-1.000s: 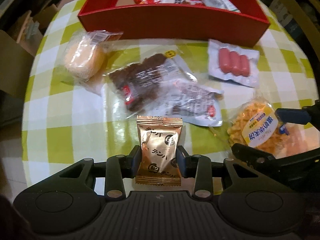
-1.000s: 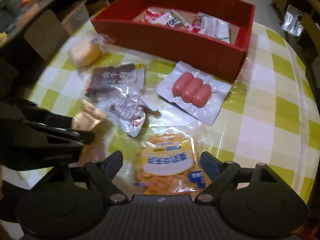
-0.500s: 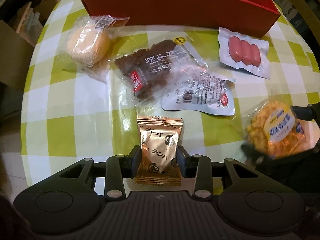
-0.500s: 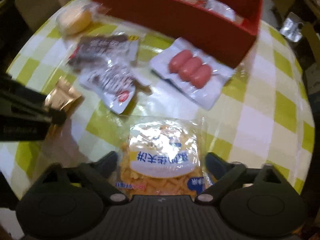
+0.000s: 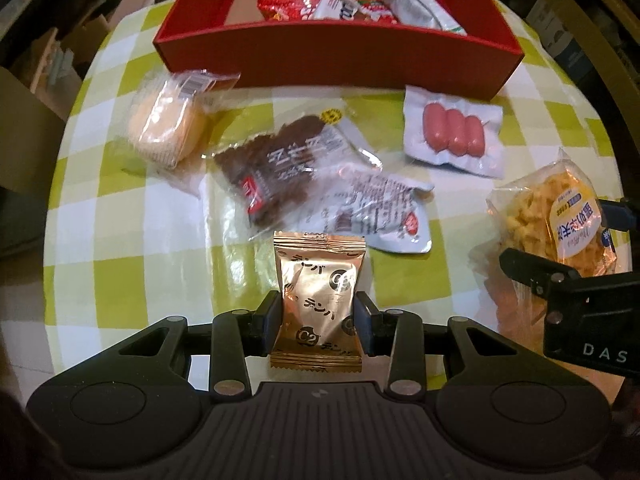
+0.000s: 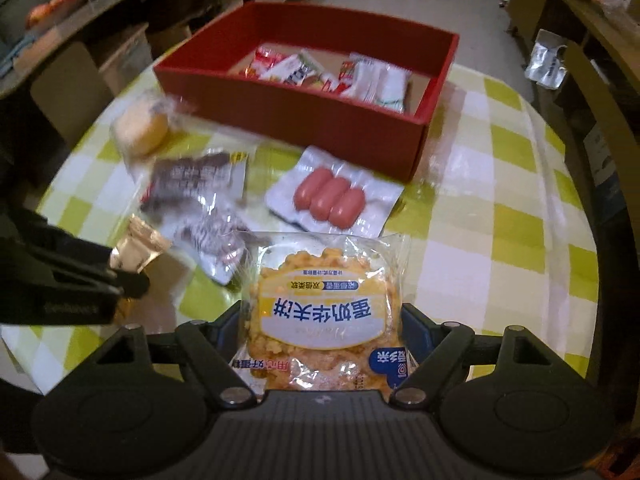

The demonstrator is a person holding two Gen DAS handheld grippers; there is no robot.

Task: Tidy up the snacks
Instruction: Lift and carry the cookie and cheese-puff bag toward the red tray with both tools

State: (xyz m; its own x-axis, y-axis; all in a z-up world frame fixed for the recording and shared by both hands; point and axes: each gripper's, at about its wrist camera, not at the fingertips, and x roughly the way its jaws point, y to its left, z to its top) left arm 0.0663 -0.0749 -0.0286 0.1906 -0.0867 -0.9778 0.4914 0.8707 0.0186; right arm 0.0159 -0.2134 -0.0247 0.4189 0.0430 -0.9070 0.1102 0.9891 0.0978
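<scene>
Each gripper's jaws pinch one snack: gold packet (image 5: 318,300), waffle pack (image 6: 324,316).

left gripper (image 5: 318,322): clamped, holding packet | right gripper (image 6: 322,334): clamped, holding bag

Red box (image 5: 340,60), green-white checked tablecloth (image 5: 120,264)

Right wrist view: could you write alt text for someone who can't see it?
The right gripper is shut on a clear packet of yellow waffle snack above a green-and-white checked table. Beyond lie a sausage pack, two dark snack packets, a wrapped bun, and a red box holding snacks. At left, the left gripper is shut on a gold packet.
</scene>
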